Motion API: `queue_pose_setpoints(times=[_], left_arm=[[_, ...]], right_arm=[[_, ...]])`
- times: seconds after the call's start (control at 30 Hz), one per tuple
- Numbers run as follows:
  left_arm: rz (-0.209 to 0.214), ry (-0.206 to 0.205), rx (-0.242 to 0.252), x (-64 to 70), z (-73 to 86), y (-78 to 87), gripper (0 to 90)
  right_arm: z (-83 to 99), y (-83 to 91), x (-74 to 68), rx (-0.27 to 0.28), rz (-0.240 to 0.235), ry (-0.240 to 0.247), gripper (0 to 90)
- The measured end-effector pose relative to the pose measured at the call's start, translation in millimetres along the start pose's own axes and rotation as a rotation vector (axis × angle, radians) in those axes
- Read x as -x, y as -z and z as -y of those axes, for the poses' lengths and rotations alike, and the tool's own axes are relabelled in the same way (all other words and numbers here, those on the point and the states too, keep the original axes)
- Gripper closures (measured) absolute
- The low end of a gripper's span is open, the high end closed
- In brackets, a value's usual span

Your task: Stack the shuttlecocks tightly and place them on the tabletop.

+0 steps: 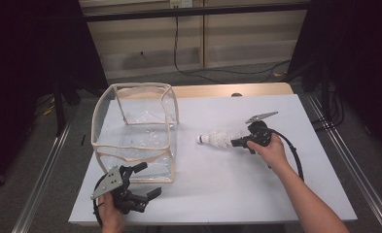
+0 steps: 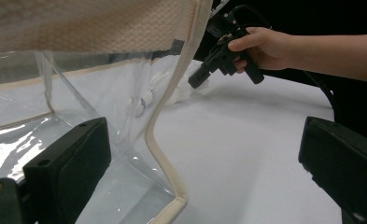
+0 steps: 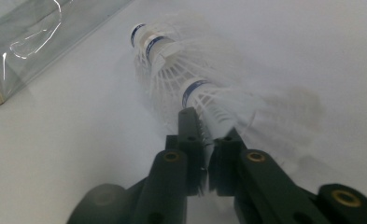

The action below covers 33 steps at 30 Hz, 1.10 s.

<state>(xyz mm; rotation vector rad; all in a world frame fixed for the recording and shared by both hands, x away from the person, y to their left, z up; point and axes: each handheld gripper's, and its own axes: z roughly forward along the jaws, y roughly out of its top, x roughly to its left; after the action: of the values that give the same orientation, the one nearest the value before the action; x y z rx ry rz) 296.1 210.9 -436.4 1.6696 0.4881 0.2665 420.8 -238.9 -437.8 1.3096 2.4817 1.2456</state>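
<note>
A clear plastic box-bag [image 1: 135, 131] with beige trim stands open on the left of the white table [image 1: 256, 184]. My left gripper [image 1: 149, 179] is open at its near right corner. In the left gripper view [image 2: 207, 140] the wide-apart jaws flank the bag's beige corner seam [image 2: 165, 158] without touching it. My right gripper [image 1: 233, 142] is shut on the feathers of a nested stack of white shuttlecocks [image 1: 217, 140], held just above the table right of the bag. Up close, the right gripper [image 3: 208, 135] pinches the rear shuttlecock's skirt, and the stack [image 3: 172, 60] points toward the bag [image 3: 27, 37].
The table's front edge lies just under my left hand. Beyond the wooden far edge [image 1: 227, 90], cables [image 1: 217, 73] run across the floor. Dark curtains and metal rails flank both sides. In the left gripper view, the other hand and its gripper [image 2: 223, 53] hover past the bag.
</note>
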Motion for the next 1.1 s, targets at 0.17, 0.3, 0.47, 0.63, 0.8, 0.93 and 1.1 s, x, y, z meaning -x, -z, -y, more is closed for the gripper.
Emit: queue_pose_setpoints(times=[0.17, 0.3, 0.47, 0.63, 0.8, 0.93, 1.1], left_arm=[[0.001, 0.001, 0.001, 0.2, 0.0, -0.1, 2.6], [0.000, 0.000, 0.001, 0.1, 0.0, 0.0, 2.6], [-0.001, -0.001, 0.000, 0.1, 0.0, 0.2, 2.6], [0.001, 0.001, 0.001, 0.1, 0.0, 0.0, 2.6], [0.000, 0.000, -0.001, 0.3, 0.0, 0.1, 2.5], [0.000, 0.000, 0.000, 0.1, 0.1, 0.0, 2.6], [0.001, -0.001, -0.001, 0.0, 0.1, -0.1, 2.5]], right_arm=[[-2.0, -1.6, -3.1, 0.015, -0.024, 0.011, 89.1], [-3.0, -2.2, -3.4, 0.046, -0.034, -0.002, 89.1], [-3.6, -3.1, -2.8, 0.072, -0.045, -0.018, 89.1], [-4.2, -5.3, -3.8, 0.083, -0.058, -0.022, 89.1], [-4.6, -8.4, -5.1, 0.087, -0.066, -0.016, 89.1], [-4.9, -11.2, -5.7, 0.088, -0.069, -0.017, 89.1], [-5.1, -13.9, -5.9, 0.092, -0.067, -0.017, 88.9]])
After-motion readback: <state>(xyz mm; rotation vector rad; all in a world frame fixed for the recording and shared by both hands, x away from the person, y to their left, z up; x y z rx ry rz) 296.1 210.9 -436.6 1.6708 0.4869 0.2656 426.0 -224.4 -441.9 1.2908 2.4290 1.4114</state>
